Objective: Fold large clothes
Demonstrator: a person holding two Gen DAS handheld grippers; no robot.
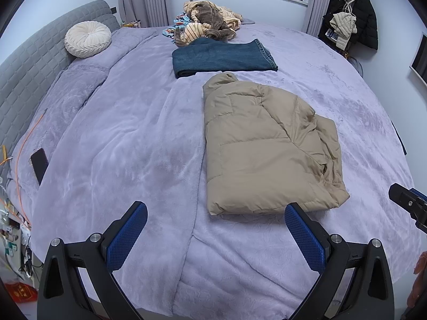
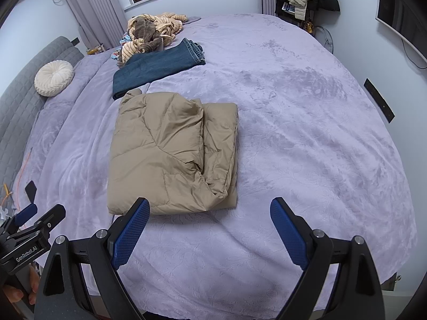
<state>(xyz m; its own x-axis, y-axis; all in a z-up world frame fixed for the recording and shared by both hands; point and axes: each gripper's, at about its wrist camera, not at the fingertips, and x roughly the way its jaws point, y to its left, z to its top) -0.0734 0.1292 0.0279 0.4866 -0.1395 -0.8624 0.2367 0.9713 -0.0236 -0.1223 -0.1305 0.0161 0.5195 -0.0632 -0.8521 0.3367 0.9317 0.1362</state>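
Observation:
A tan puffer jacket [image 1: 267,146] [image 2: 170,149] lies folded into a compact rectangle on the lilac blanket [image 1: 120,146] [image 2: 307,133] of the bed. My left gripper [image 1: 216,210] hovers open over the blanket just short of the jacket's near edge, nothing between its blue pads. My right gripper [image 2: 210,208] is also open and empty, its left finger [image 2: 133,229] overlapping the jacket's near edge in the view. Each gripper shows at the edge of the other's view: the right gripper [image 1: 408,202], the left gripper [image 2: 29,226].
Folded dark jeans [image 1: 221,58] [image 2: 157,64] lie beyond the jacket, with a heap of striped plush clothes [image 1: 208,24] [image 2: 149,32] behind. A round white cushion [image 1: 88,38] sits by the grey headboard [image 1: 24,74]. A phone [image 1: 39,164] lies at the left edge. Coats [image 1: 352,13] hang at right.

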